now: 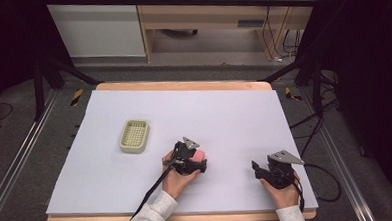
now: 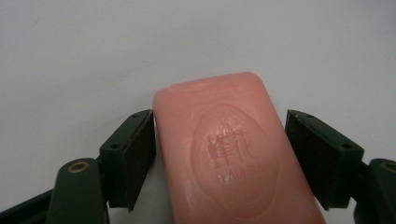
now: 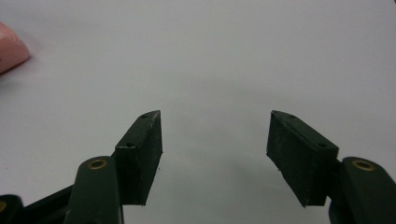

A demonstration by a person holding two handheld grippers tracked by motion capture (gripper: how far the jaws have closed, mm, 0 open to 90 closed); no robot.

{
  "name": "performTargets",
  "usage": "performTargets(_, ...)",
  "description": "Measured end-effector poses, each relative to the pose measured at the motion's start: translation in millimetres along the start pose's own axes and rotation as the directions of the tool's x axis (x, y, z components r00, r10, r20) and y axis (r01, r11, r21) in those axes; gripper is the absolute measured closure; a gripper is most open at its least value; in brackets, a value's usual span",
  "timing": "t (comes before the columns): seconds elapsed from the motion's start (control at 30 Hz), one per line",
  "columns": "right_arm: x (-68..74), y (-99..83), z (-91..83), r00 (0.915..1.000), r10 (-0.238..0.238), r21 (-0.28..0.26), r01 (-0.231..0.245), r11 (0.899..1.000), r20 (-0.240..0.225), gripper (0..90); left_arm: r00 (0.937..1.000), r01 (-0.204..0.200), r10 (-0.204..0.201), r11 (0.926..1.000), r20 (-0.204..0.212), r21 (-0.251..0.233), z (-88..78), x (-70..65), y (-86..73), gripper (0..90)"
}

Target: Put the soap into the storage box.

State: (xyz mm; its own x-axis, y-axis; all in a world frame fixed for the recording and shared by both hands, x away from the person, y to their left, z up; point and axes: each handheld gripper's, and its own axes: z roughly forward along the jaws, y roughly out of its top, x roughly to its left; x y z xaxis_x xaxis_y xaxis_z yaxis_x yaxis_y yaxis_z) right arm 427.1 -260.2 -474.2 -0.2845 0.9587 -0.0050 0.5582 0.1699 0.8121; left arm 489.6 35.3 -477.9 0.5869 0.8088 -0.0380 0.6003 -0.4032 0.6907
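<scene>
Evidently the left gripper (image 2: 219, 158) straddles the pink embossed soap bar (image 2: 229, 154) flat on the white table (image 1: 234, 114) — jaws spread beside its long sides, not visibly pinching. Nearby, the right gripper (image 3: 215, 154) hovers wide, empty — perhaps waiting.

Grey floor (image 1: 15, 148), wooden shelving (image 1: 205, 15) beyond
</scene>
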Motion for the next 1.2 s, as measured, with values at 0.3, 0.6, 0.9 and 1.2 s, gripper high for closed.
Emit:
performTargets(0.3, 0.1, -0.1, 0.0, 1.0, -0.001, -0.001, 0.001, 1.0, -0.001, 35.1, 0.9993, -0.029, 0.029, 0.9995, -0.022, 0.014, -0.5, -3.7, -1.0, 29.0)
performTargets(0.6, 0.1, 0.0, 0.0, 1.0, 0.001, -0.002, -0.001, 1.0, -0.002, 35.2, 0.999, -0.039, 0.04, 0.9988, -0.02, 0.028, -3.2, 0.6, 0.1, 37.3)
performTargets(0.9, -0.1, 0.1, -0.4, 0.9999, 0.009, 0.001, -0.009, 1.0, -0.008, 35.2, 0.9988, -0.048, 0.048, 0.9983, 0.005, 0.034, -4.7, 3.6, 0.9, 37.5)
performTargets(1.2, -0.1, 0.1, -0.5, 0.9999, 0.009, -0.002, -0.009, 1.0, -0.008, 35.2, 0.998, -0.057, 0.056, 0.9977, 0.03, 0.037, -16.4, 9.2, 2.5, 37.4)
